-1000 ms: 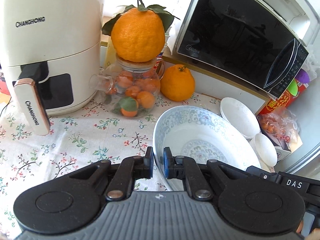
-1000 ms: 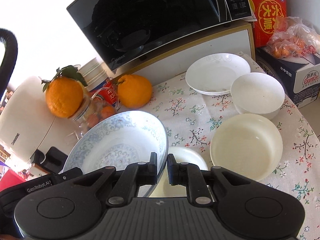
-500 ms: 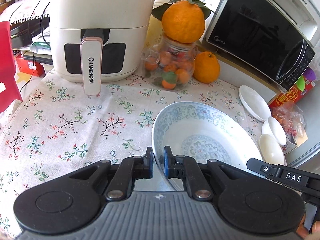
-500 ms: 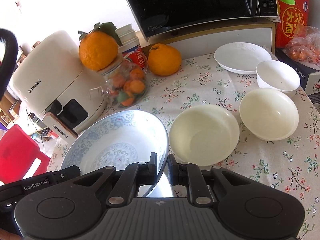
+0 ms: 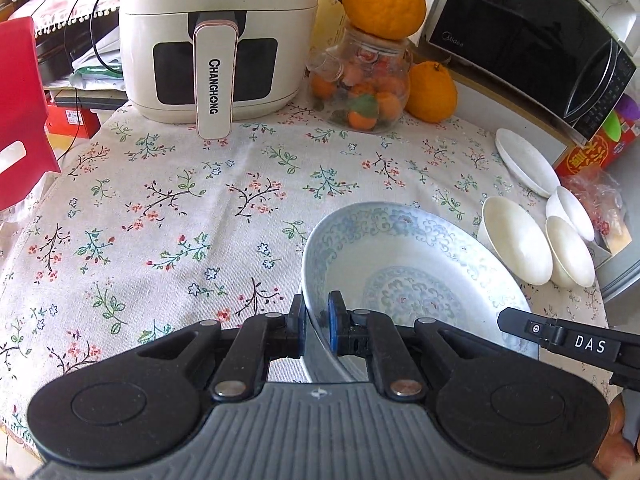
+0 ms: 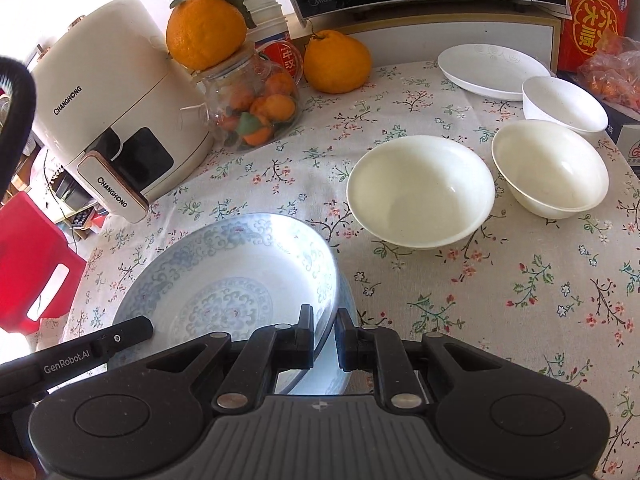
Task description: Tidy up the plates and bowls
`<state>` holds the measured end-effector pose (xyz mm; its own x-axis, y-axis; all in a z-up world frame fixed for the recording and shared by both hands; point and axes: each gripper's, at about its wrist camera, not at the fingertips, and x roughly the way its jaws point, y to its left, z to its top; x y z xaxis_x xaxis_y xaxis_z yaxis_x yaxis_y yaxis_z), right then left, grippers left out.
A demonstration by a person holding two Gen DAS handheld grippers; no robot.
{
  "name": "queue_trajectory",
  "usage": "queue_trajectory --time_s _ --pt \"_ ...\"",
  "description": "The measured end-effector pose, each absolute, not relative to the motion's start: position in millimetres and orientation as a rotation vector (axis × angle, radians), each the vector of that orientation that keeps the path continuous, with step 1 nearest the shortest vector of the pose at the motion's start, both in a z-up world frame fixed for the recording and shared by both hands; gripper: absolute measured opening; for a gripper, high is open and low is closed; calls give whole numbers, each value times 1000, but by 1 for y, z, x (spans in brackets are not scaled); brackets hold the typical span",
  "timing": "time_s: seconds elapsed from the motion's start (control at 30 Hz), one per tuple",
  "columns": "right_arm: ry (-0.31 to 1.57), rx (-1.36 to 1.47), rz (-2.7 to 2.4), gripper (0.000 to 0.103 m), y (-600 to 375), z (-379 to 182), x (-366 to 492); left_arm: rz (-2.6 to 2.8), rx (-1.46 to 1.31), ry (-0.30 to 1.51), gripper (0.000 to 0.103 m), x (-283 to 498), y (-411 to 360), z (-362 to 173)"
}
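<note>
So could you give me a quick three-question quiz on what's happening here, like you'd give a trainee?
1. True or false: both the left gripper and the right gripper clamp the rim of the blue-patterned bowl.
2. How many plain white bowls, like the nearest white bowl, sit on the tablecloth?
3. What rests on top of the glass jar? A) a lid B) an orange fruit C) a plate

Key: 1 true; 2 three; 3 B

Left gripper (image 5: pixel 317 322) and right gripper (image 6: pixel 324 334) — both clamped, fingers nearly together
</note>
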<state>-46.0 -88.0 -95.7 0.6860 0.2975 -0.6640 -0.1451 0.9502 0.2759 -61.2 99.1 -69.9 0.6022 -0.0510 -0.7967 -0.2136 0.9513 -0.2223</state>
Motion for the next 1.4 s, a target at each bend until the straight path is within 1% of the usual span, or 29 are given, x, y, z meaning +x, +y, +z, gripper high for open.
queue_trajectory --time_s 0.43,0.93,1.4 --pt "808 182 245 9 -85 -105 -47 98 -279 960 10 -69 95 -79" --pt "812 156 235 9 -82 -105 -46 108 -197 951 12 -70 86 -82" --pt "764 26 207 9 -73 -105 -48 118 -98 963 14 -68 76 -88"
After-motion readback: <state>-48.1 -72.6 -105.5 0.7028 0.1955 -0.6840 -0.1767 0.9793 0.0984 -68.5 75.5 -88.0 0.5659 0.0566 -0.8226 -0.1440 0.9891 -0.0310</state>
